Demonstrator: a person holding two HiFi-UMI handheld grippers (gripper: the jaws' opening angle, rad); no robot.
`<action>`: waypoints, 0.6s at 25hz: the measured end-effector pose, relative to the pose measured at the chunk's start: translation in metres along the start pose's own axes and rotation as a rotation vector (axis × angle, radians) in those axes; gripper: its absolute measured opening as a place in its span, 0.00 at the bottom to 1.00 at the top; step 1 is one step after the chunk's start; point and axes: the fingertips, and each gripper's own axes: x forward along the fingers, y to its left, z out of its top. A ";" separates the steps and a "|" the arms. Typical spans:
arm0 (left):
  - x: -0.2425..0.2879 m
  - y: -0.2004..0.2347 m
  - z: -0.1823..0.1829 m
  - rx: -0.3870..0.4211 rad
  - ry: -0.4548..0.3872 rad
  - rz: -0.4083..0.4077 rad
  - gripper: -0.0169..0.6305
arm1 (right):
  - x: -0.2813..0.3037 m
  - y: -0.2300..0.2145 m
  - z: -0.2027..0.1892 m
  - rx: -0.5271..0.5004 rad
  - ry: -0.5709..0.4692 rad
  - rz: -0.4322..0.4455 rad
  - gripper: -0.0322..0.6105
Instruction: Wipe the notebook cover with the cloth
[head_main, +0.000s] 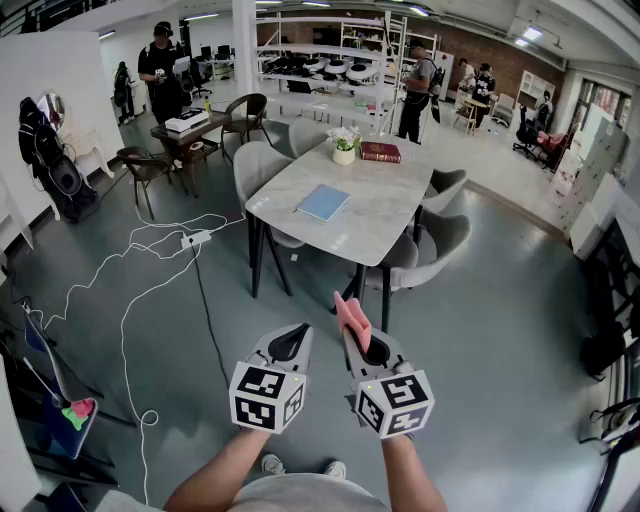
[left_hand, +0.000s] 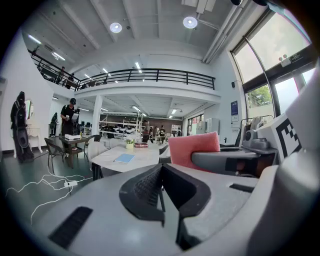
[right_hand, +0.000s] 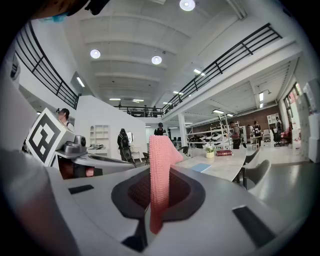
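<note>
A light blue notebook (head_main: 323, 202) lies flat on the pale table (head_main: 375, 230) some way ahead of me; it also shows small in the left gripper view as the notebook (left_hand: 124, 158). My right gripper (head_main: 352, 325) is shut on a pink cloth (head_main: 352, 318), which stands up between the jaws; the cloth (right_hand: 161, 172) fills the middle of the right gripper view. My left gripper (head_main: 291, 340) is shut with nothing in it, held beside the right one above the floor. Both are well short of the table.
A small potted plant (head_main: 344, 146) and a dark red book (head_main: 380, 152) sit at the table's far end. Grey chairs (head_main: 258, 172) ring the table. A white cable and power strip (head_main: 195, 239) trail across the floor at left. People stand in the background.
</note>
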 end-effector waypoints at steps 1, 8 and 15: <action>0.001 -0.002 0.000 -0.001 0.001 0.000 0.04 | -0.001 -0.002 -0.001 0.002 0.000 0.000 0.07; 0.018 -0.019 -0.002 0.000 0.013 0.000 0.04 | -0.008 -0.021 -0.004 0.021 0.000 0.015 0.07; 0.038 -0.035 0.000 0.008 0.024 0.026 0.04 | -0.014 -0.044 -0.006 0.031 0.004 0.053 0.07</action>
